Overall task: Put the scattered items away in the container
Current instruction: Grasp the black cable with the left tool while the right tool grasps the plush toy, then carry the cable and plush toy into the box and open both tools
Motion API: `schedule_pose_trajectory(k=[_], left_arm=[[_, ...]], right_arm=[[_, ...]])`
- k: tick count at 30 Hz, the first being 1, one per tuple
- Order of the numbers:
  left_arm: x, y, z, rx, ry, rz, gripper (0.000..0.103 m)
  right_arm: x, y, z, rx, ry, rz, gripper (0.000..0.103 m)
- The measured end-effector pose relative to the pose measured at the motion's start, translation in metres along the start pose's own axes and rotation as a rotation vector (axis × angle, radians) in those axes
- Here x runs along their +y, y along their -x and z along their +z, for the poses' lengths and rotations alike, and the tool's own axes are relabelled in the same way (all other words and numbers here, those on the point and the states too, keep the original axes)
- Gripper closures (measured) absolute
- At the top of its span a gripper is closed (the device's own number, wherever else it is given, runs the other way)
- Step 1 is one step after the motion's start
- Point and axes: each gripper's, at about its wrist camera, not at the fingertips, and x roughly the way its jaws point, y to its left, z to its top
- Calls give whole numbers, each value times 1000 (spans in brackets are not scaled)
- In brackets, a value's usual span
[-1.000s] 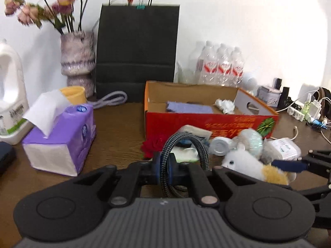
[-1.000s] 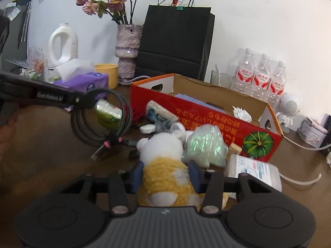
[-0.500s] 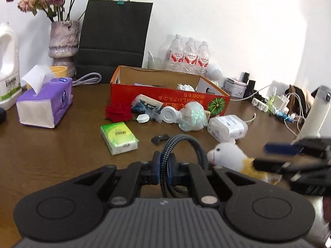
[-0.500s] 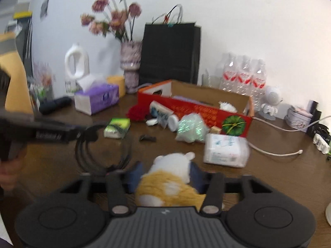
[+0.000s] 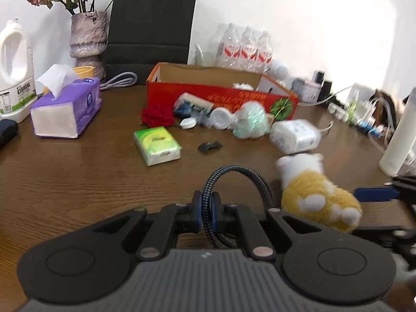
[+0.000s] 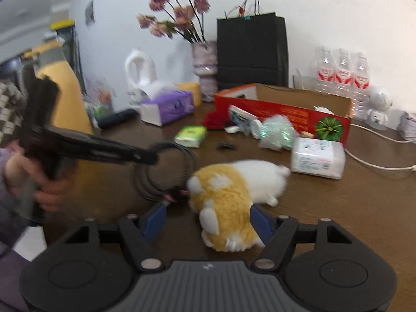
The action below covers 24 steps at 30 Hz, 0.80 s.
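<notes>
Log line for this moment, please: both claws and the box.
left claw: shut on coiled cable | right claw: open around plush toy | red box: neither item inside

Clutter (image 5: 249, 124) fronting box (image 5: 221, 91) (top open) — tabletop (image 5: 78, 176) bare.

A brown bench (image 5: 78, 176) carries a red box (image 5: 221, 98) at centre, tissue box (image 5: 66, 109) left, green packet (image 5: 157, 145).

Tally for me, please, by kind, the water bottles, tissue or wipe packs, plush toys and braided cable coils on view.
Water bottles: 3
Tissue or wipe packs: 3 (purple box, green pack, white pack)
Plush toy: 1
Braided cable coil: 1
Total: 8
</notes>
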Motion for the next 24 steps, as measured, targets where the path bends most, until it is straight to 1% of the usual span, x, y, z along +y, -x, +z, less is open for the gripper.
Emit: schedule_pose_trajectory(k=[3,4,5,6,7,8,9,10,11,12,13,14,15,16,17,18,19,20,22,23,24], left_arm=[[2,-3,0,4,-3,-5,95],[1,-4,0,5,-6,-3,95],[2,-5,0,5,-5,-2,95],[3,-6,1,7,-2,0,95],[3,-6,1,6,2,7,95],[5,-7,0,5,8,16,95],[8,-8,0,4,14,26,95],[10,-8,1,1,18,36,95],[13,-7,2,-1,22,44,95],[17,-7,3,-5,24,50,95],[21,-6,4,-8,24,57,95],[26,-5,5,-9,25,66,95],[30,-6,6,-8,29,77,95],[34,-6,7,-6,32,84,95],[37,-7,9,-2,32,85,95],[38,-9,10,3,29,81,95],[38,-10,11,6,19,77,95],[37,-11,11,7,9,76,95],[35,-13,10,10,-11,73,95],[34,-15,10,13,-16,73,95],[34,-16,9,16,-18,77,94]], right_arm=[[0,-5,1,2,11,-58,33],[-3,-6,4,8,0,-46,33],[-6,-10,7,33,-12,-31,34],[-6,-16,10,90,-21,-27,39],[-2,-21,12,159,-15,-44,41],[5,-24,15,185,1,-42,41],[13,-22,17,180,18,6,41],[19,-15,19,162,31,85,43],[25,-6,21,129,46,158,42],[27,4,23,89,62,189,38],[27,14,25,39,81,188,35],[25,21,28,3,106,152,25],[23,22,29,-1,136,84,20],[19,17,30,19,176,4,20],[14,9,29,53,213,-47,20],[8,0,29,93,224,-64,22],[2,-11,27,134,225,-62,22],[-1,-21,25,160,225,-52,25],[-3,-40,22,207,215,-39,36],[-3,-47,20,220,209,-43,43],[0,-51,17,226,194,-55,45]])
